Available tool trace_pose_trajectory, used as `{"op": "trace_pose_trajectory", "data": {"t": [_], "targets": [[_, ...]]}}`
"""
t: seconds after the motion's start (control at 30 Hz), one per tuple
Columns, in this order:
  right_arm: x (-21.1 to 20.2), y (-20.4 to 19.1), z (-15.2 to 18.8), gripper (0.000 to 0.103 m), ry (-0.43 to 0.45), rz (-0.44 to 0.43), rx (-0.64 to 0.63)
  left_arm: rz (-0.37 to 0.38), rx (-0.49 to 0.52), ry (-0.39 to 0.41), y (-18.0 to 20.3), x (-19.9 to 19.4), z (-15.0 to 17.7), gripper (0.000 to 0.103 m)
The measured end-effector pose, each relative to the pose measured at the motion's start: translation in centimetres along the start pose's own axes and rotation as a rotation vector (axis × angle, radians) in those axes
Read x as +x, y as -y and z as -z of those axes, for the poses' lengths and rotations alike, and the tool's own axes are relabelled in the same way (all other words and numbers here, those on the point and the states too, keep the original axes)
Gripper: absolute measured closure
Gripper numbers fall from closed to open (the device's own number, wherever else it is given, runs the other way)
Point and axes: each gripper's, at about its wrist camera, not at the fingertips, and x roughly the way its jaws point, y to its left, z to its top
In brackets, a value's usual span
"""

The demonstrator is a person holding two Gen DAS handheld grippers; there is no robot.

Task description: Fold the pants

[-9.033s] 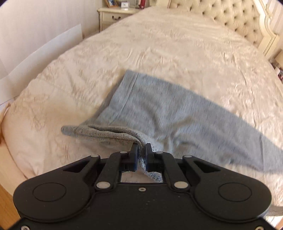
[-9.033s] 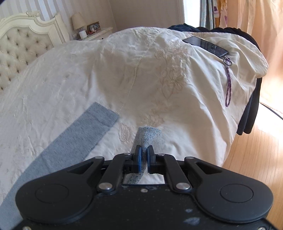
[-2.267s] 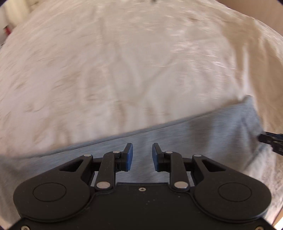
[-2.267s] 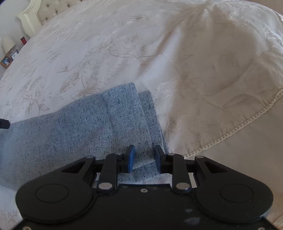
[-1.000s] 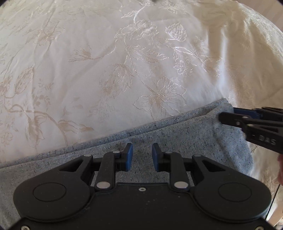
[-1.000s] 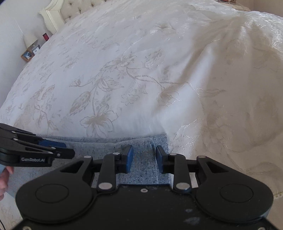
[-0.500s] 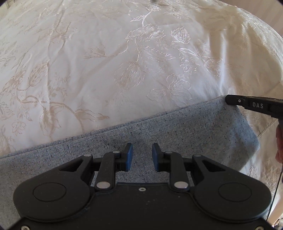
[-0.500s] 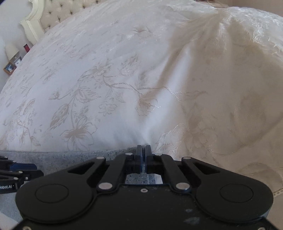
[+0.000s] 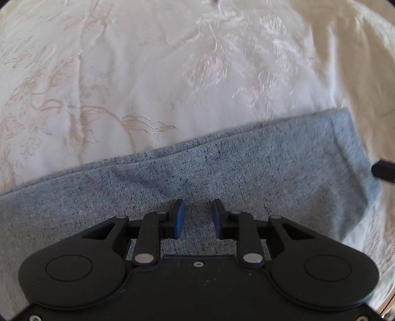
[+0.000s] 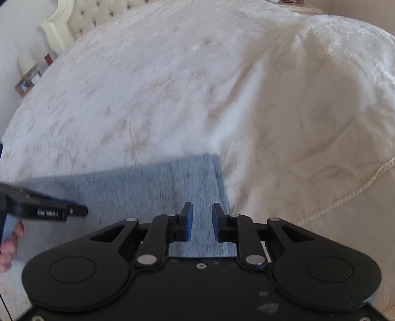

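Observation:
The grey-blue speckled pants (image 9: 246, 168) lie flat on the cream bedspread, legs stacked, as a long band ending at the right. My left gripper (image 9: 196, 218) is open and empty just above the cloth. In the right wrist view the pants' end (image 10: 153, 187) lies under my right gripper (image 10: 200, 221), which is open and empty over the hem corner. The left gripper's fingertips (image 10: 74, 211) reach in from the left there; the right gripper's tip (image 9: 384, 171) shows at the left view's right edge.
The embroidered cream bedspread (image 9: 148, 74) covers the bed. A corded seam (image 10: 345, 195) runs down the spread at the right. The tufted headboard (image 10: 81, 19) and a nightstand with a frame (image 10: 27, 81) are at the far left.
My right gripper, shut on the hem corner half a second ago, has opened and let it go. Both grippers have drawn back a little; the pants lie flat.

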Motion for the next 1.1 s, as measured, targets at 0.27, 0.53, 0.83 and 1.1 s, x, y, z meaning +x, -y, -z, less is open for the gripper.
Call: {"op": "trace_pose_trajectory", "data": {"t": [0.27,0.53,0.83,1.1], "targets": [[-0.9,-1.6,2.3,0.082,0.044,0.073,0.083,-0.035,-0.098,0.098,-2.8,-6.6,2.5,0.068],[-5.0,-10.1,5.4,0.082,0.041,-0.104,0.037,-0.205,-0.246,0.049,-10.9,-12.2,13.9,0.068],[-5.9,-23.1,10.6,0.082,-0.06,-0.223,-0.007,-0.384,-0.21,-0.003,-18.5,-13.5,25.7,0.067],[-6.4,-32.4,13.3,0.081,-0.127,-0.24,-0.013,-0.383,-0.177,0.057,-21.9,-11.6,27.4,0.064]]}}
